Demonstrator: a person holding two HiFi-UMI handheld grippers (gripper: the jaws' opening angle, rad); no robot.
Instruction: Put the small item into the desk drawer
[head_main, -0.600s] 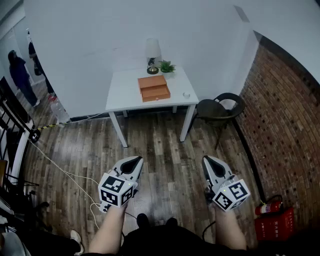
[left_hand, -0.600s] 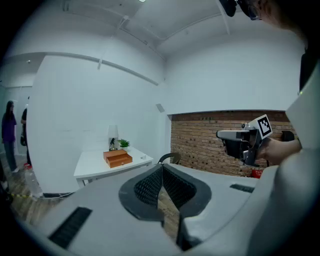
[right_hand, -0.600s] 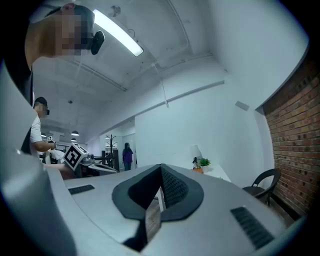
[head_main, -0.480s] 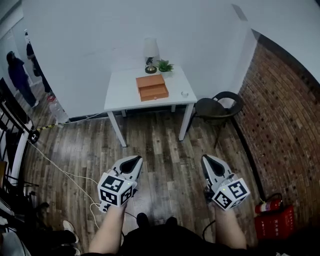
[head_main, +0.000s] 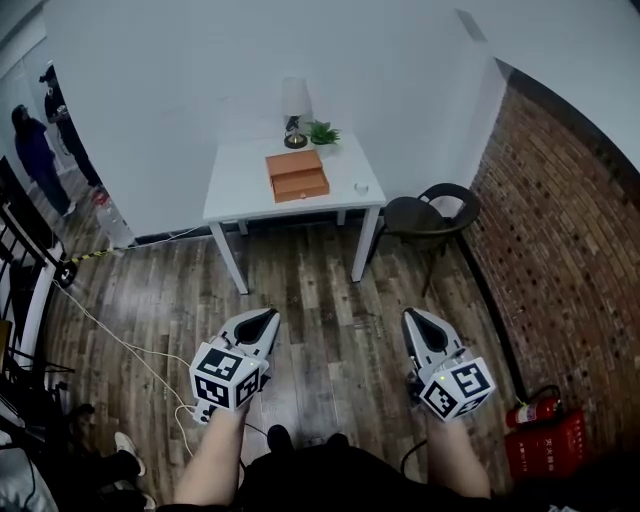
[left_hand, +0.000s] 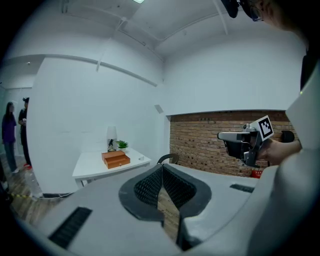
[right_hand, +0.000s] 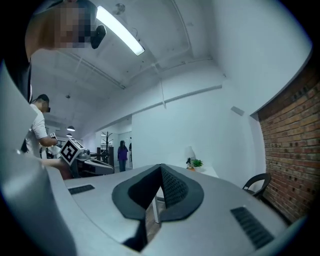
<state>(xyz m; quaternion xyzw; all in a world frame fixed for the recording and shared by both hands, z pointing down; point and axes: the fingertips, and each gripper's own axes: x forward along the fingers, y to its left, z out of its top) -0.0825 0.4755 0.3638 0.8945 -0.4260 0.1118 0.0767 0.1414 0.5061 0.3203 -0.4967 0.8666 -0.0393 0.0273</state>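
judging by looks, the small item (head_main: 361, 187) on the desk (head_main: 232, 190), far ahead of both closed, empty jaws, seems light; pinch its sides.

Plain white wall (head_main: 200, 60), brick wall (head_main: 570, 230) on the right, dark wood plank floor (head_main: 320, 290), white table (head_main: 235, 185) against the white wall, black chair (head_main: 430, 215) beside it, strip light (right_hand: 120, 31) on the ceiling

Orange drawer box (head_main: 297, 175), white tbl (head_main: 232, 188), red brick wall (head_main: 560, 230), dk wood floor (head_main: 320, 290)
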